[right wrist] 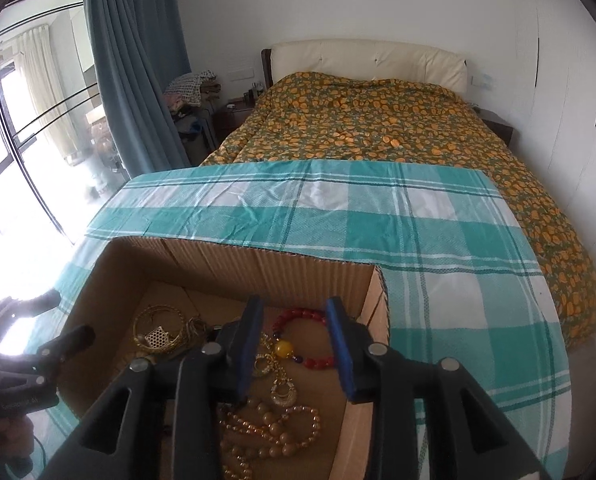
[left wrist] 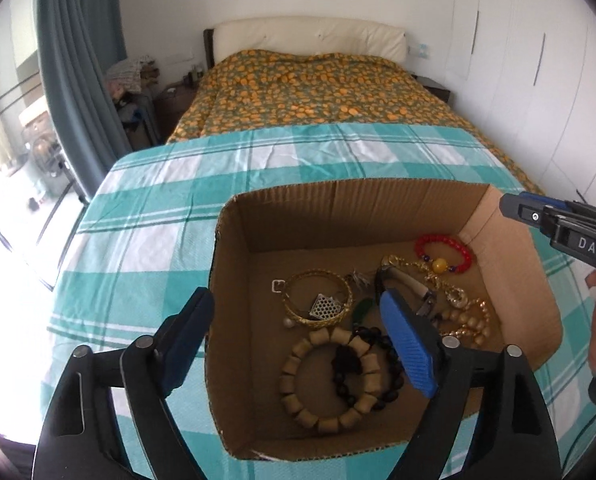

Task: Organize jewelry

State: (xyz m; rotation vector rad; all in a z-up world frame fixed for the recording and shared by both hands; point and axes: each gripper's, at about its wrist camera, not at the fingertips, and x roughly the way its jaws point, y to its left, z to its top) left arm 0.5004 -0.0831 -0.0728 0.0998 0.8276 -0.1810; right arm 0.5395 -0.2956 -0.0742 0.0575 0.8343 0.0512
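An open cardboard box sits on a teal checked cloth and holds several pieces of jewelry. In it lie a red bead bracelet, a gold bangle, a wooden bead bracelet, a dark bead bracelet and gold bead necklaces. My left gripper is open and empty, straddling the box's left wall. My right gripper is open and empty above the red bead bracelet and the gold necklaces. The right gripper also shows at the right edge of the left wrist view.
The teal checked cloth covers the surface under the box. Behind it is a bed with an orange-patterned cover. A blue curtain and windows are at the left, white wardrobes at the right.
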